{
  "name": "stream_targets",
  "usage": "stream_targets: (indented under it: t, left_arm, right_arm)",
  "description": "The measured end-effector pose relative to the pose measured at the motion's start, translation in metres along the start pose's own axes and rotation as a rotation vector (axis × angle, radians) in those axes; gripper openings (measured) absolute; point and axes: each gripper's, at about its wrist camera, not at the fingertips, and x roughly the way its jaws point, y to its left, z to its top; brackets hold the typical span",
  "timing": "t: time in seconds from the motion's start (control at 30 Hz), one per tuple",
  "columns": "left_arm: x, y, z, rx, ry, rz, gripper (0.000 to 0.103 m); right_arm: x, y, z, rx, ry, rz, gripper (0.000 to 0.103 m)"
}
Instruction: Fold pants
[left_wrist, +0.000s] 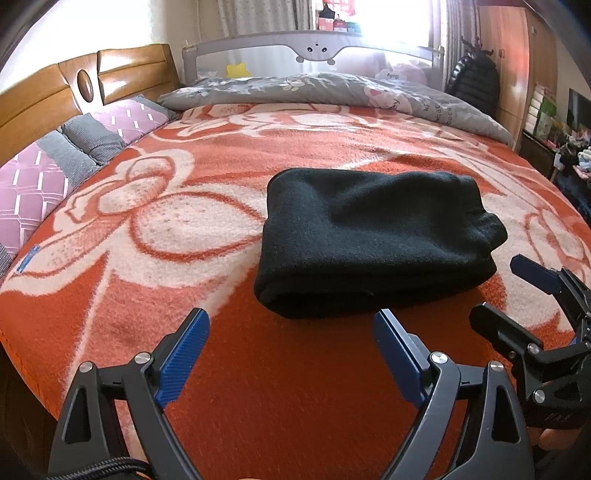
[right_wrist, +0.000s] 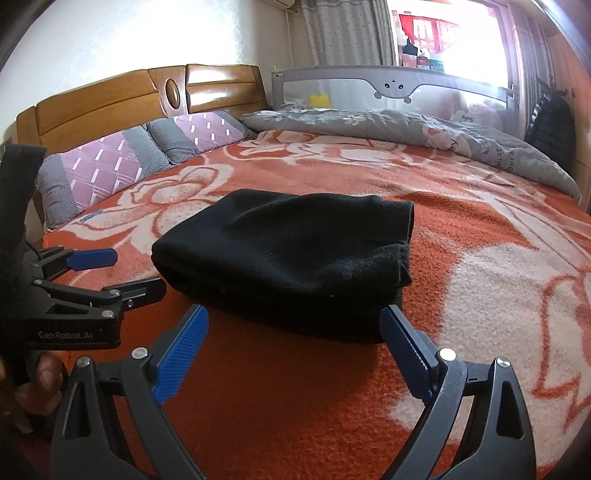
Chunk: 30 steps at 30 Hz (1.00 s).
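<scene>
Black pants (left_wrist: 373, 243) lie folded in a compact bundle on the bed (left_wrist: 258, 387). Left claw (left_wrist: 291, 354) and right claw (right_wrist: 295, 354) hover just beside its near edge, both wide open and empty. The folding looks finished; next, likely only withdrawing or a tidy-up press

The black pants (right_wrist: 284, 254) lay folded into a thick bundle on the orange-and-cream flowered blanket (right_wrist: 480, 295), with the right gripper (right_wrist: 293, 328) just in front of them — jaws spread wide, nothing between them. At the left edge the left gripper (right_wrist: 122, 273) hung beside the bundle, also spread and empty. Behind stood purple-and-grey pillows (right_wrist: 122, 162) against a wooden headboard (right_wrist: 110, 107) — and a grey quilt (right_wrist: 424, 133) lay along the far side.
</scene>
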Motion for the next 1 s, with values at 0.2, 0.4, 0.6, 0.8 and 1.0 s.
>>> stream_targets:
  t: [0.2,0.4,0.6,0.8,1.0]
  left_arm:
    - [0.0012,0.0004,0.0008,0.002,-0.004,0.005,0.091]
    - [0.0020,0.0017,0.0013,0.002,0.004,0.007,0.091]
    - [0.0015,0.0025,0.0018,-0.001,-0.001,0.006,0.091]
    - [0.0021,0.0018,0.0012,0.008,-0.002,0.009,0.091]
    - [0.0026,0.0007,0.0014,0.010,-0.001,0.010,0.091]
  right_arm:
    - [-0.0004,0.0002,-0.0009,-0.004,-0.004,0.002,0.094]
    - [0.0001,0.0006,-0.0007,-0.003,-0.004,0.004,0.094]
    - [0.0007,0.0002,-0.0004,-0.003,-0.003,0.005,0.094]
    - [0.0002,0.0002,-0.0003,-0.005,-0.006,0.005,0.094]
    - [0.0014,0.0002,0.0006,-0.006,-0.006,0.005,0.094]
